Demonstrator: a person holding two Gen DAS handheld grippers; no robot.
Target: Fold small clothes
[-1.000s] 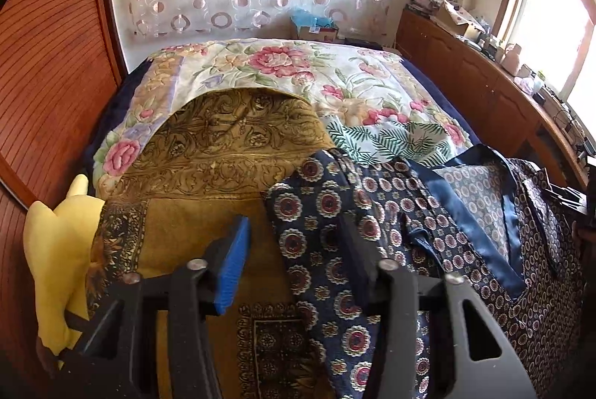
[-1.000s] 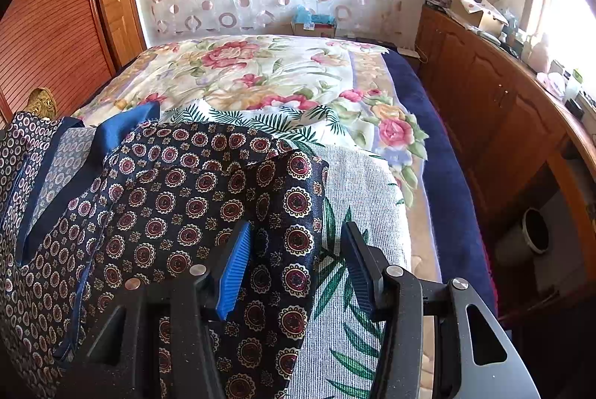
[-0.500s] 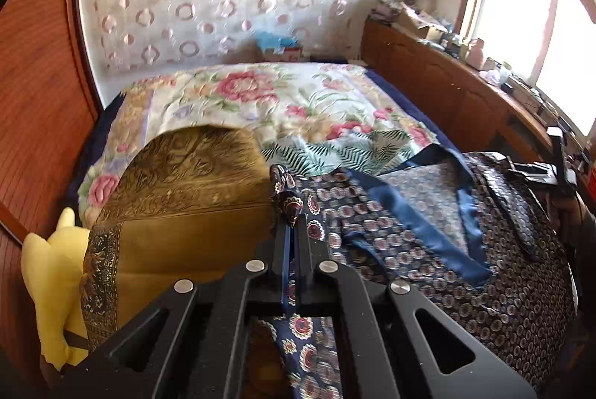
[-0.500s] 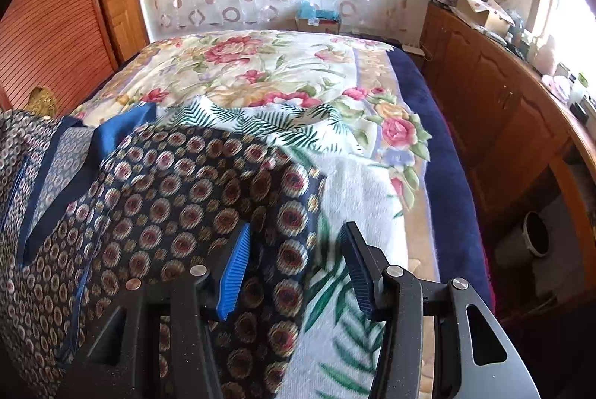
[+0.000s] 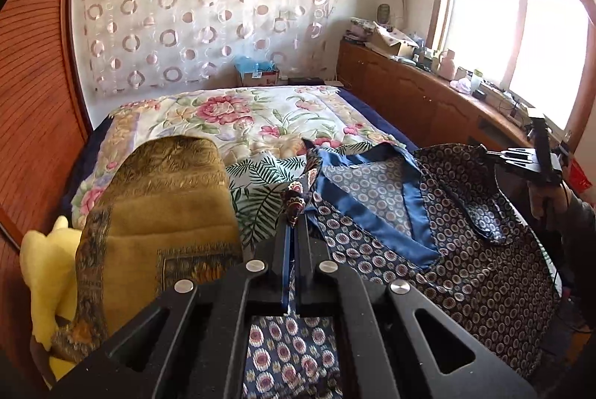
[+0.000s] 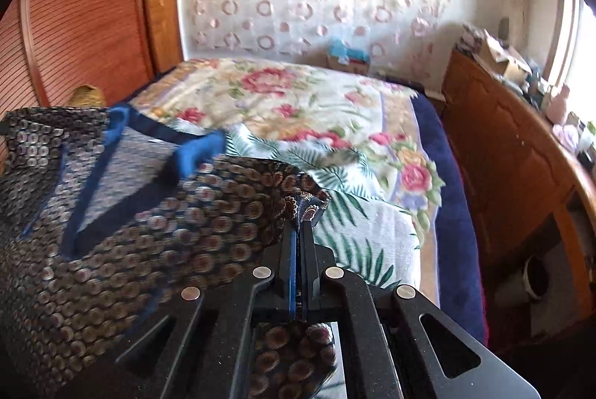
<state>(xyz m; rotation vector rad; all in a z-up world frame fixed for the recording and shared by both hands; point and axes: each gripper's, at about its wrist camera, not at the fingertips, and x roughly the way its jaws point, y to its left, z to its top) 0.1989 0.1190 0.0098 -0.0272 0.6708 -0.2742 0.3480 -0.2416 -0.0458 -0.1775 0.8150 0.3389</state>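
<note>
Left wrist: left gripper [image 5: 294, 218] clamped on navy circle-print silky shirt [image 5: 465, 250], lifted over floral bedspread [image 5: 231, 108]. Right gripper [image 6: 302, 213] just closed, pinching the shirt's other shoulder edge.

- We see our right gripper [image 6: 299, 224] clamped on a corner of the patterned navy garment [image 6: 156, 235], jaws just closed.
- The garment spreads leftward over the floral bedspread [image 6: 283, 101], its blue collar [image 6: 197, 153] showing.

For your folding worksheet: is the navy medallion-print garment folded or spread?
Spread: the navy medallion-print garment lies open, blue-trimmed neckline showing, unfolded.
</note>
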